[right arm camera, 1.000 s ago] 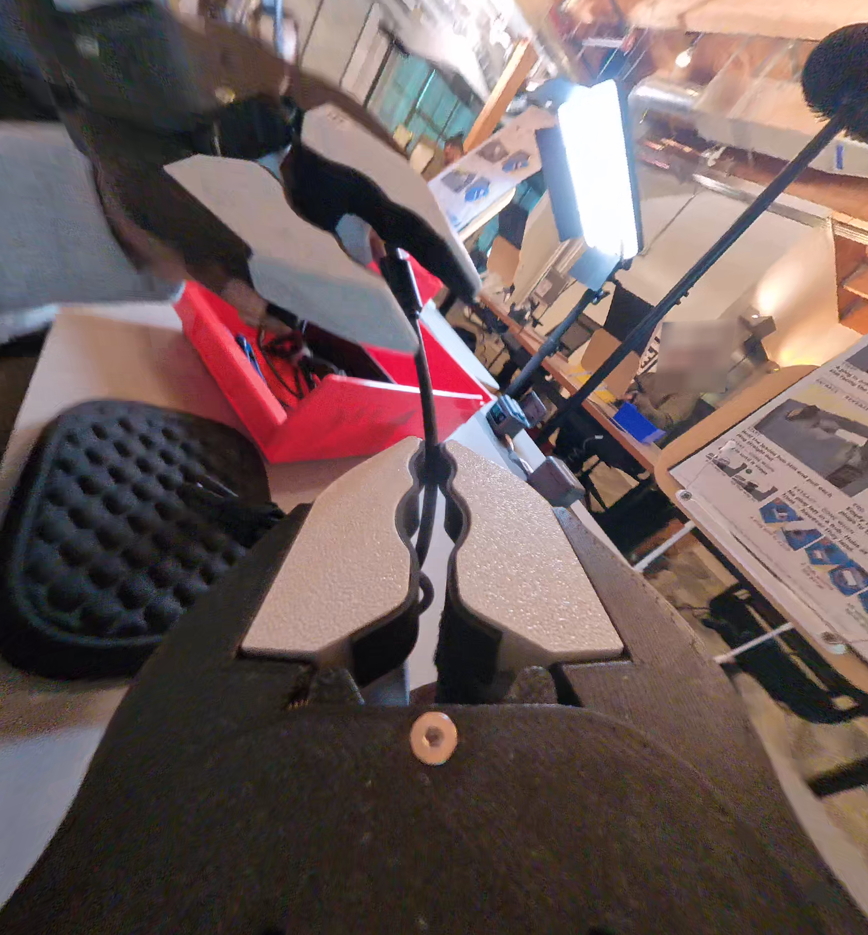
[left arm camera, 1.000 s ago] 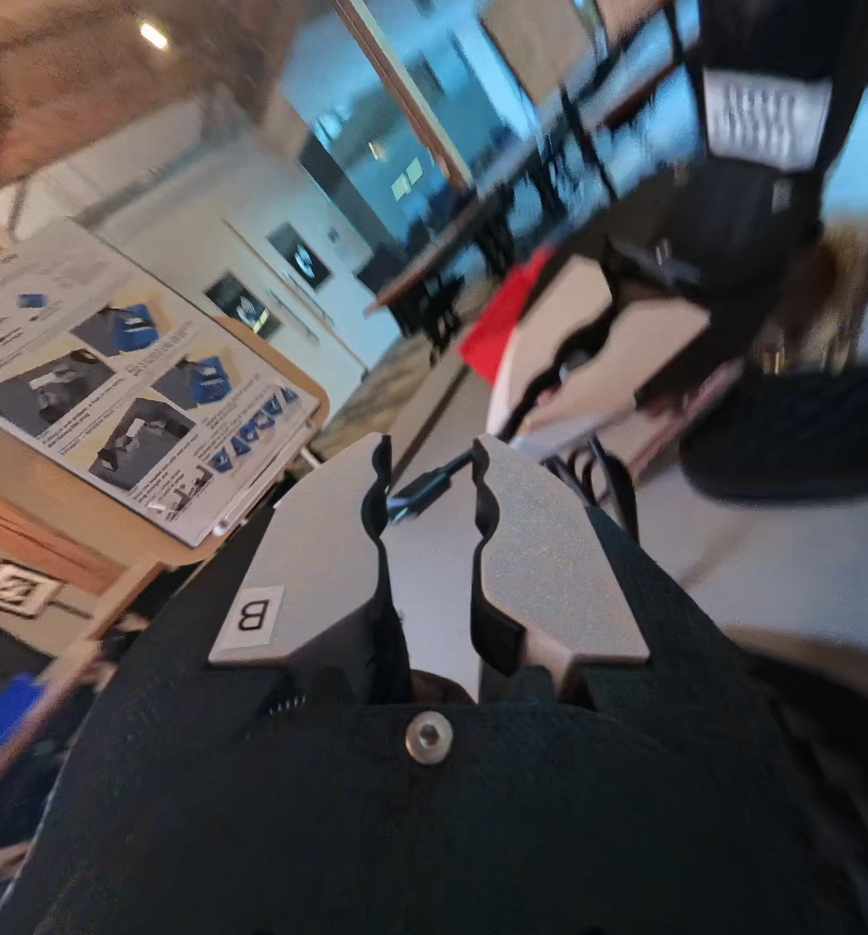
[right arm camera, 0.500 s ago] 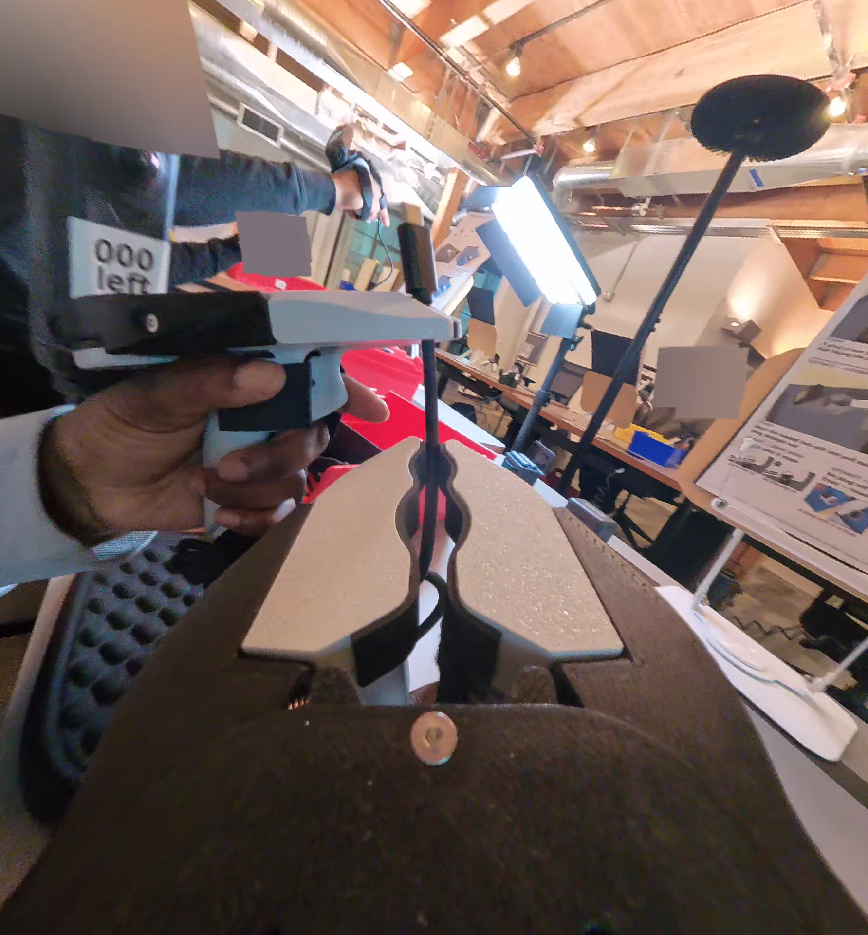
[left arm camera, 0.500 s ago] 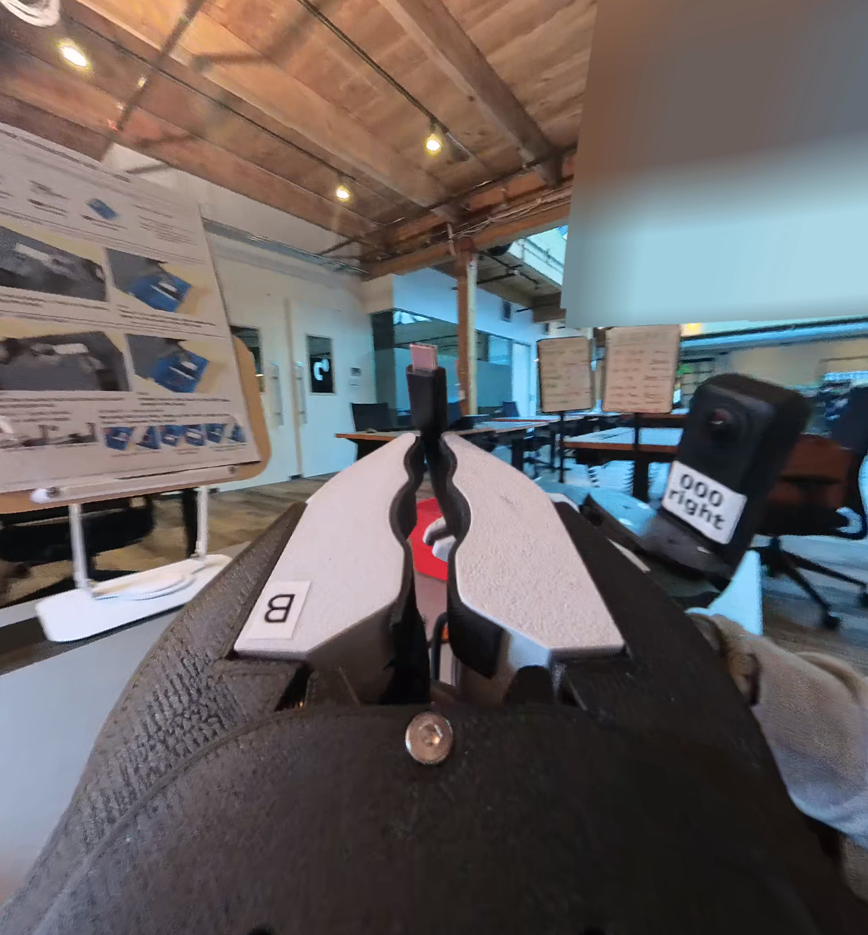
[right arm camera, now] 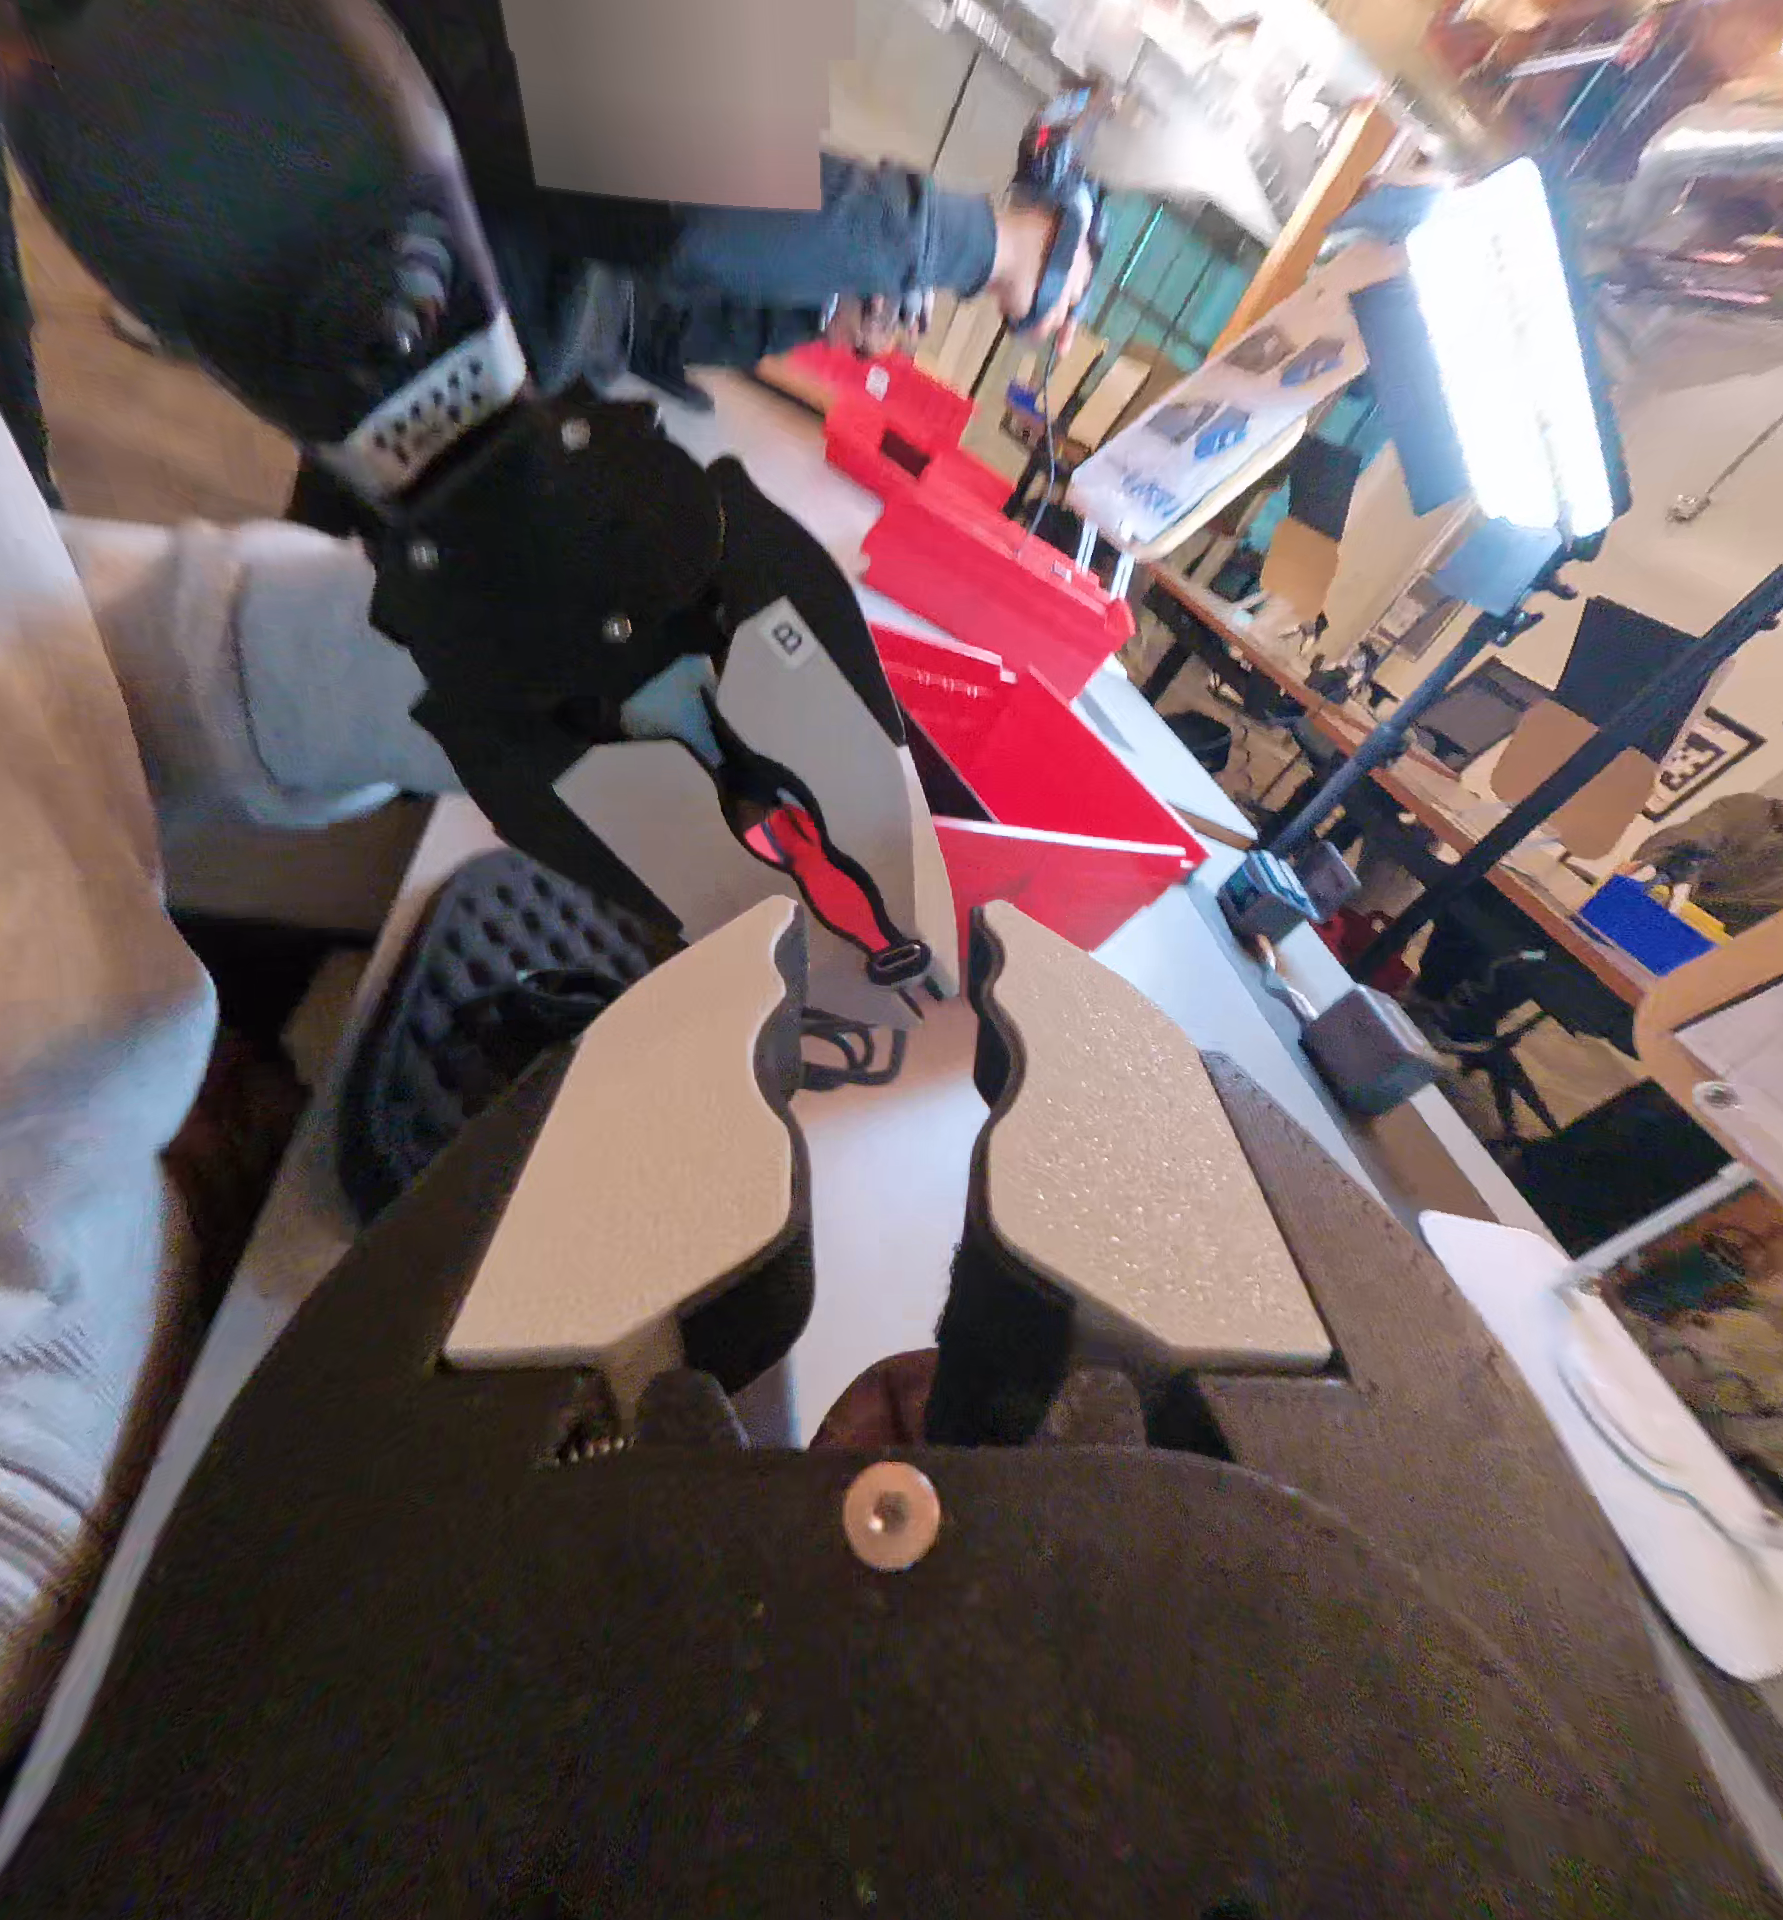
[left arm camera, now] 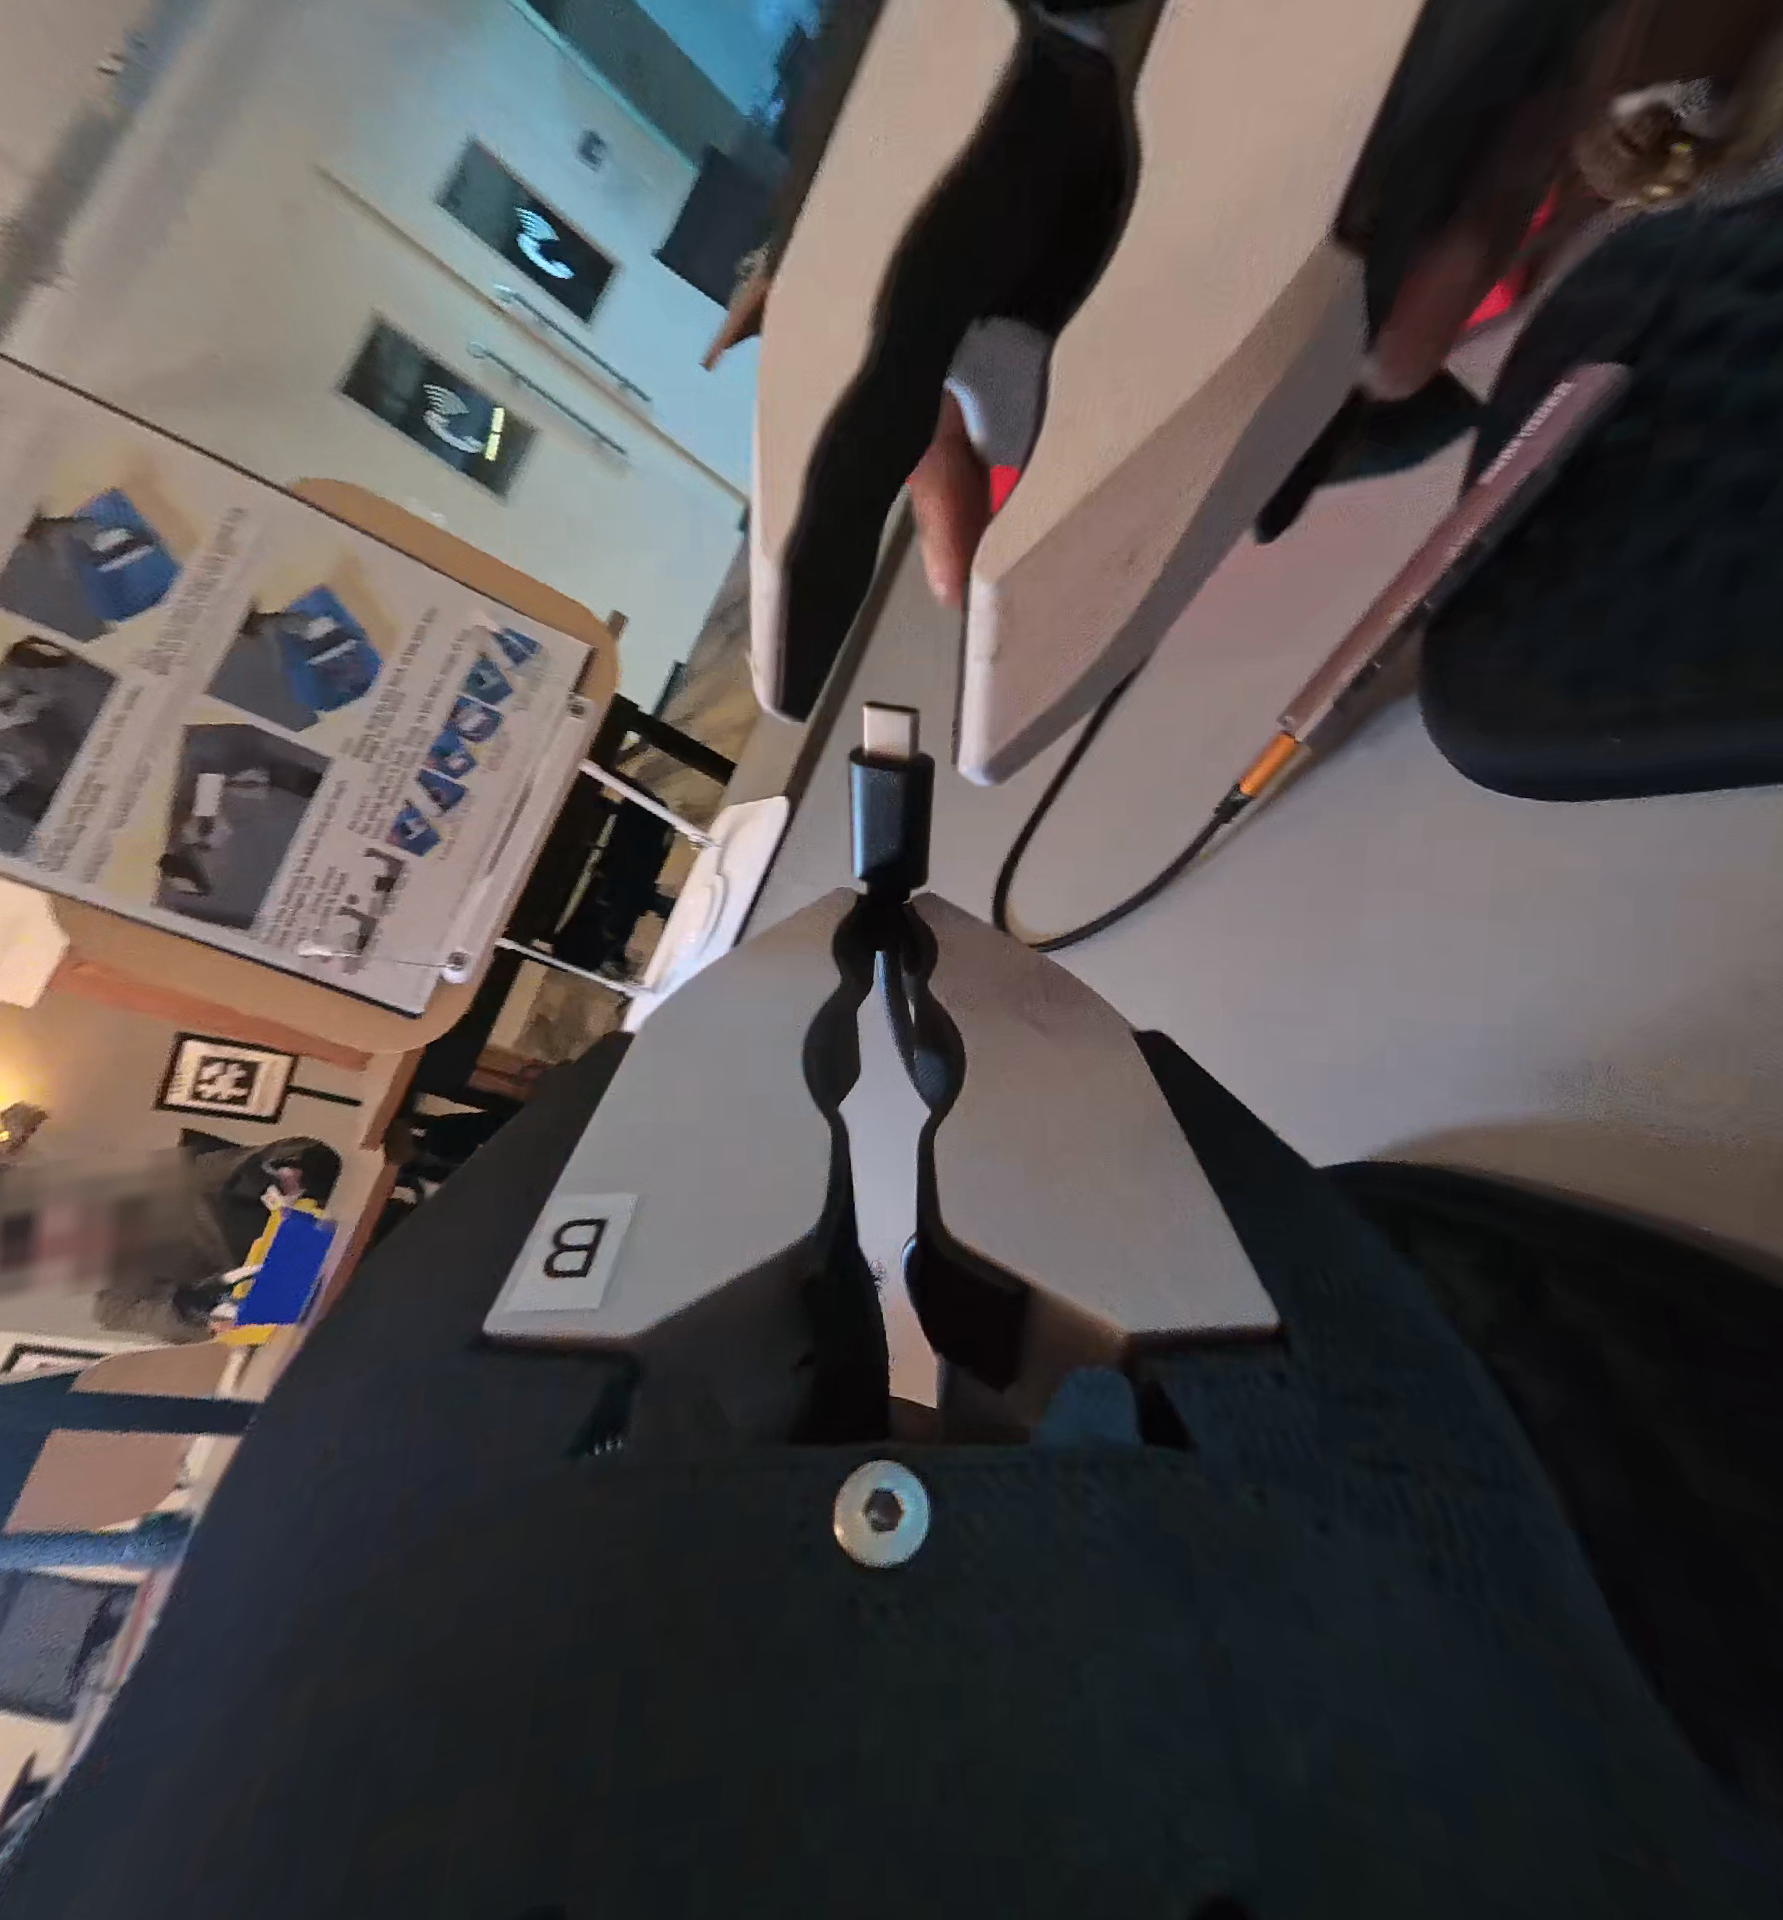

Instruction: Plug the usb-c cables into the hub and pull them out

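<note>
Left wrist view: left gripper (left arm camera: pixel 882 914) pinching usb-c cable (left arm camera: pixel 892 805).

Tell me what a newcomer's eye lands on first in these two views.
First the black USB-C plug, sticking out past the tips of the shut left gripper and aimed at the open right gripper facing it. In the right wrist view, the open right gripper fills the foreground, with red bins on the table behind the left gripper. A slim hub lies on the table at the upper right of the left wrist view.
</note>
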Motion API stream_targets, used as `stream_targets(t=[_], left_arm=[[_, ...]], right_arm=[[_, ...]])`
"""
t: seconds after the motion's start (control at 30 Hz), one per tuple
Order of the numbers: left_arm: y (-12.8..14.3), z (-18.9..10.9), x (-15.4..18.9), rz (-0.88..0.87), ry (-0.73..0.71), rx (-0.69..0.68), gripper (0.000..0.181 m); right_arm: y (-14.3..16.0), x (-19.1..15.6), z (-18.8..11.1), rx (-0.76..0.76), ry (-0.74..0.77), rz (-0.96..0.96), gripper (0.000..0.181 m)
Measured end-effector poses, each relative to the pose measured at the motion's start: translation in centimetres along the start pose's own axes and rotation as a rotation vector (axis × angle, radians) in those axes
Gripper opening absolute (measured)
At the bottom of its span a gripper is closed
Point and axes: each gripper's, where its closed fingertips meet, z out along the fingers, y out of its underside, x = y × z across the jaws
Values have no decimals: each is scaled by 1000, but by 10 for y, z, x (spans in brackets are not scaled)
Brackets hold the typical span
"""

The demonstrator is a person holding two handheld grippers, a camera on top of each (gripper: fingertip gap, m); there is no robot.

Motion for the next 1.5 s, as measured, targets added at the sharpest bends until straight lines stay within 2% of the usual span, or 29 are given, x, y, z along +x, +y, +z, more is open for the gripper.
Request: stream_targets(t=[0.17, 0.27, 0.37, 0.6, 0.8, 0.9, 0.97, 1.1, 1.13, 1.2, 1.27, 1.33, 1.43, 1.5], left_arm=[[5, 5, 11, -2, 62, -22, 5], [5, 8, 16, -4, 92, -20, 5], [8, 11, 22, -12, 129, -25, 5], [11, 9, 29, -15, 170, -39, 5], [12, 7, 34, -25, 193, -31, 5], [13, 8, 32, -56, 163, -17, 5], [13, 9, 24, -129, 94, 15, 6], [22, 0, -16, -483, -158, 124, 32], [25, -8, -30, -591, -239, 178, 34], [18, -28, -45, -753, -292, 356, 37], [-3, -43, -45, -821, -211, 549, 35], [-19, -46, -33, -899, -64, 655, 34], [-43, -43, -14, -1104, 146, 837, 34], [-51, -28, -3, -1264, 217, 887, 34]], right_arm=[[22, -6, 4, -153, -57, -105, 23], [36, -4, 7, -267, -40, -202, 23], [46, -4, 8, -341, -26, -283, 13], [41, -11, 11, -347, -55, -291, 19], [44, -18, 12, -392, -92, -275, 13], [43, -15, 13, -365, -90, -242, 13], [39, -8, 16, -333, -65, -243, 13], [34, 13, 26, -325, 16, -249, 13], [33, 17, 29, -325, 29, -239, 13], [31, 27, 34, -314, 55, -199, 13], [26, 39, 37, -278, 93, -106, 13], [15, 53, 40, -189, 135, 59, 13], [-6, 69, 43, -19, 152, 332, 12], [-17, 69, 46, 37, 136, 385, 12]])
